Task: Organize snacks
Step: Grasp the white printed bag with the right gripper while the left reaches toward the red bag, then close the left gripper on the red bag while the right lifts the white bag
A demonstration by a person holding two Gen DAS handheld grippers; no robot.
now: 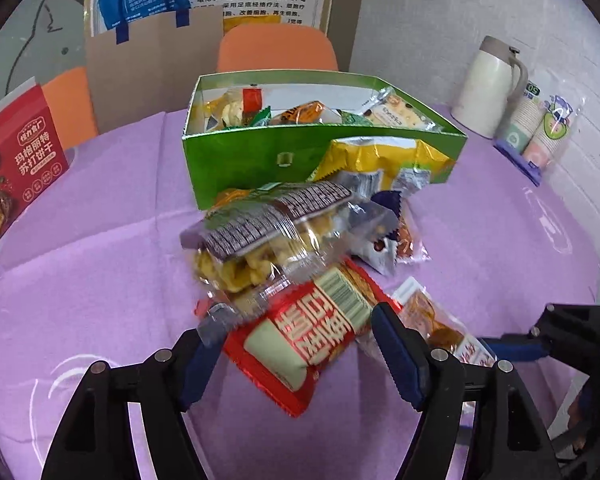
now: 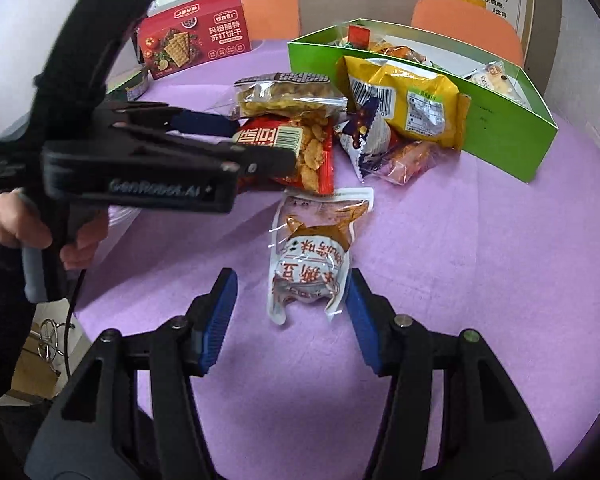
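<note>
A red snack packet [image 1: 300, 344] lies on the purple cloth between the fingers of my left gripper [image 1: 296, 360], which is open around it. Just beyond it is a clear packet of yellow puffs [image 1: 268, 248], on the heap in front of the green box [image 1: 260, 160], which holds several snacks. A yellow packet [image 1: 380, 156] leans on the box's front wall. In the right wrist view my right gripper [image 2: 292, 308] is open around the near end of a white-and-orange packet [image 2: 312, 264]. The left gripper [image 2: 260, 142], held by a hand, spans the red packet [image 2: 312, 152].
A red cracker box [image 1: 16, 176] stands at the left and a cream thermos [image 1: 488, 88] and sleeves of paper cups [image 1: 540, 128] at the right. Orange chairs [image 1: 276, 48] and a brown paper bag [image 1: 152, 72] are behind the table. Bare purple cloth [image 2: 480, 260] lies to the right.
</note>
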